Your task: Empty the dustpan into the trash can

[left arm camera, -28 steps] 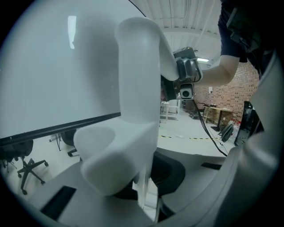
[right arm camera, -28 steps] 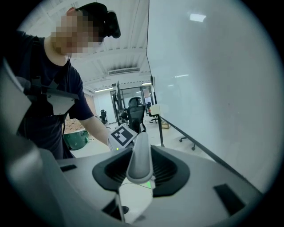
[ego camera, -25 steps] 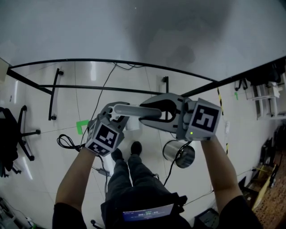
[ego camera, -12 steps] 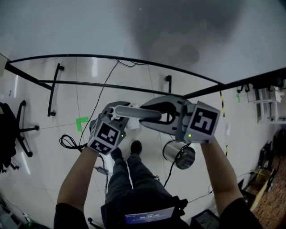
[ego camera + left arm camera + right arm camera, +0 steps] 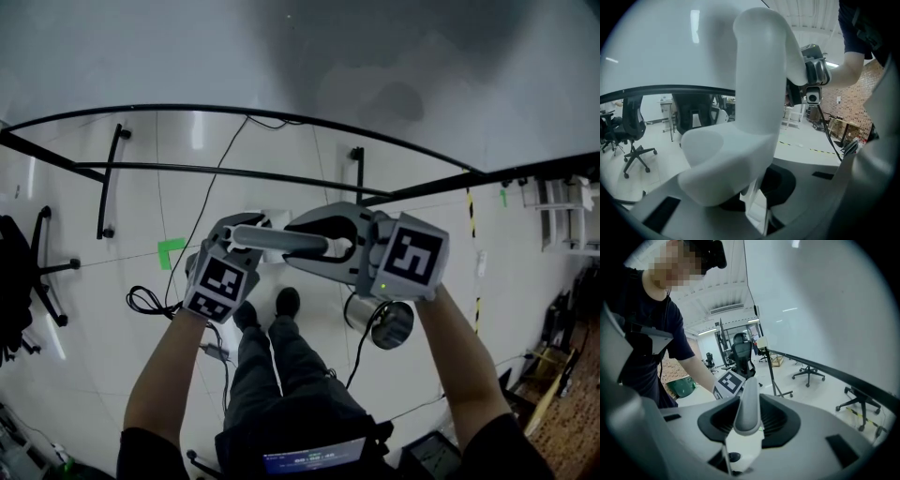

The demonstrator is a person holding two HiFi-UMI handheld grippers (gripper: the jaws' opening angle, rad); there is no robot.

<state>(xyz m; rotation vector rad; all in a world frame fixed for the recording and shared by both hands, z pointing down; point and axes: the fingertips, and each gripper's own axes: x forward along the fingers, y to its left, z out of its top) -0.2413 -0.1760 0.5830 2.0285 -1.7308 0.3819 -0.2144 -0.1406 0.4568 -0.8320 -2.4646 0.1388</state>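
Now left gripper [image 5: 239, 234] narrowly, right gripper [image 5: 307, 246] wider apart, both tight on the dustpan handle [image 5: 278, 240].

The floor [image 5: 84, 356] is glossy white tile. A round metal trash can [image 5: 380, 323] stands on it, close to the person's 2 black shoes [image 5: 288, 302]. A black office chair [image 5: 33, 272] stands at the left edge. A green tape corner [image 5: 172, 251] is stuck to the tiles, and black cables [image 5: 141, 300] loop just below it. 2 black frame feet [image 5: 106, 187] rest farther back, and yellow-black tape strips [image 5: 469, 202] lie at the right.
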